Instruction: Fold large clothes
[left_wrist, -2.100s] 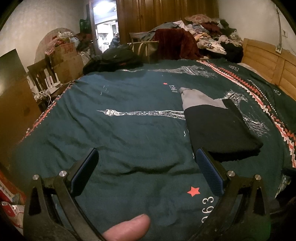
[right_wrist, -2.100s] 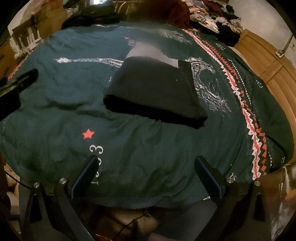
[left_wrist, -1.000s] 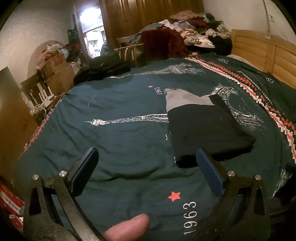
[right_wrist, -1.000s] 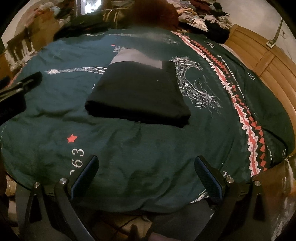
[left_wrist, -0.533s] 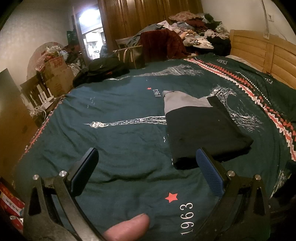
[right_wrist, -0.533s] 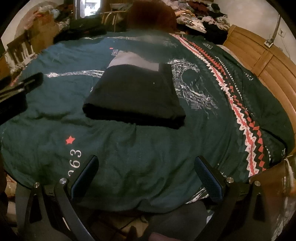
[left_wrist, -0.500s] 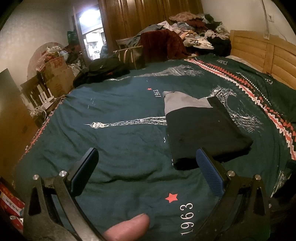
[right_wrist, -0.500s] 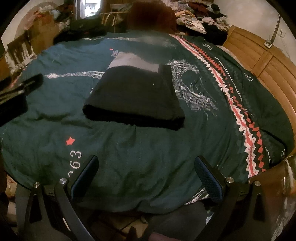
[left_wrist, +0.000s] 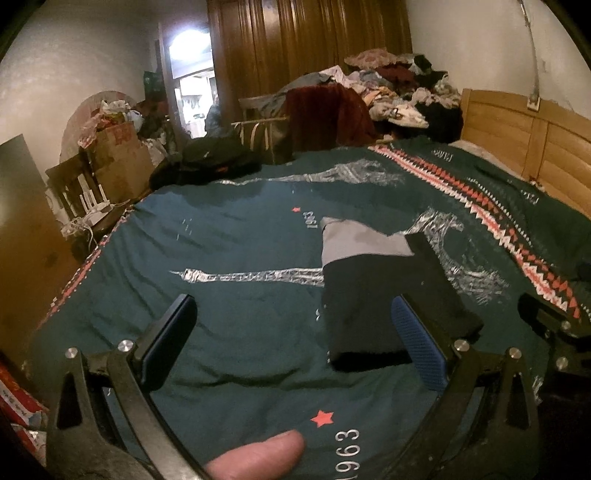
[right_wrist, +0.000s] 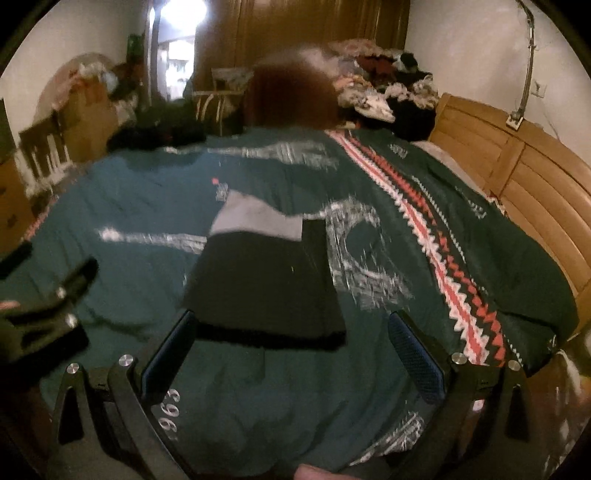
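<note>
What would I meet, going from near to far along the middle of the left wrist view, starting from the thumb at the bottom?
Thumb → red star on the bedspread → folded black garment → its grey part → dark red cloth over a chair → brown curtain.

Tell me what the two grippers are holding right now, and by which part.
Nothing. The left gripper and right gripper are both open and empty; the folded black garment lies free on the bed.
</note>
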